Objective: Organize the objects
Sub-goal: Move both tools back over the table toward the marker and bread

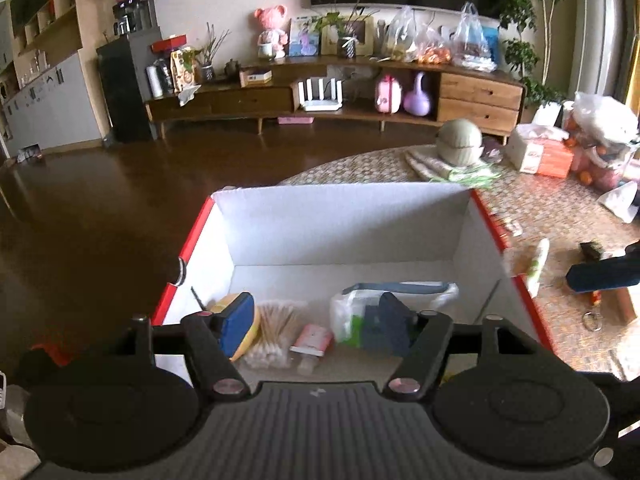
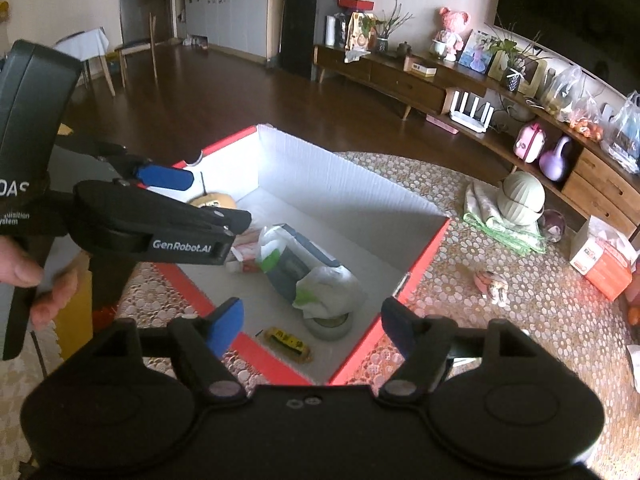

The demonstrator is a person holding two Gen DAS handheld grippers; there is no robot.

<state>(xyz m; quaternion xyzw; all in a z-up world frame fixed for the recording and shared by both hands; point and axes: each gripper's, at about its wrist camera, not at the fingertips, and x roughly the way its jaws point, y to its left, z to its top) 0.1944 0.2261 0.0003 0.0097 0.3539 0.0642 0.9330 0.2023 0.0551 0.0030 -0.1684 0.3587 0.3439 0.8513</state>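
The left gripper (image 1: 316,320), fingers apart, hangs over the red-edged box (image 1: 344,232), where cotton swabs (image 1: 276,326) lie beside a bagged blue pouch (image 1: 380,316). Only the right wrist view, from the right gripper (image 2: 312,328) with its fingers apart, shows a tape roll (image 2: 329,325) and yellow toy car (image 2: 289,343) at the box's near corner.

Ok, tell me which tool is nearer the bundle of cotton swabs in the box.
Left. The left tool is open inside the box, directly above the cotton swabs. The right tool is open over the box's near corner, farther from them.
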